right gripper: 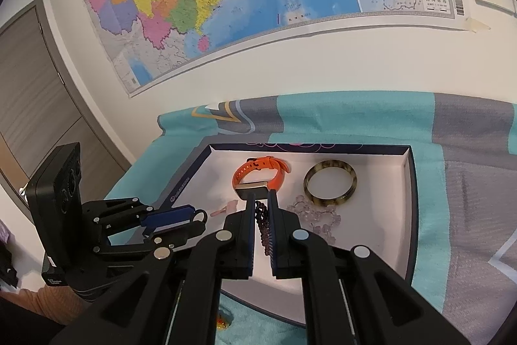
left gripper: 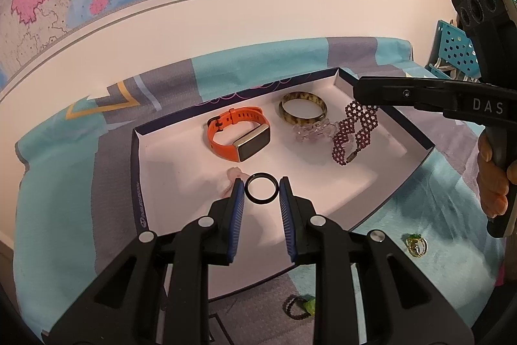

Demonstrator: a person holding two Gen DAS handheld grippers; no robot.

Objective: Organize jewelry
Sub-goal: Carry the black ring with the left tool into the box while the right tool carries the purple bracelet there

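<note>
Black smooth ring [left gripper: 261, 188] pinched edge-on in left gripper [left gripper: 260, 189], over the white tray [left gripper: 168, 164] at 6 o'clock. Right gripper [right gripper: 261, 199] clamped on the woven maroon bead bracelet [left gripper: 353, 131], dangling at 3 o'clock. Risk: the hard, slick ring could pop free; limp beads may snag the crystal bracelet [left gripper: 315, 131]. Orange rubbery watch [left gripper: 240, 134] sits centre, glossy mottled bangle [left gripper: 303, 107] at 1 o'clock.

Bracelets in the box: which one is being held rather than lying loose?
The dark purple beaded bracelet, pinched by the right gripper and hanging down. The orange watch band, mottled bangle and clear crystal bracelet lie free.
</note>
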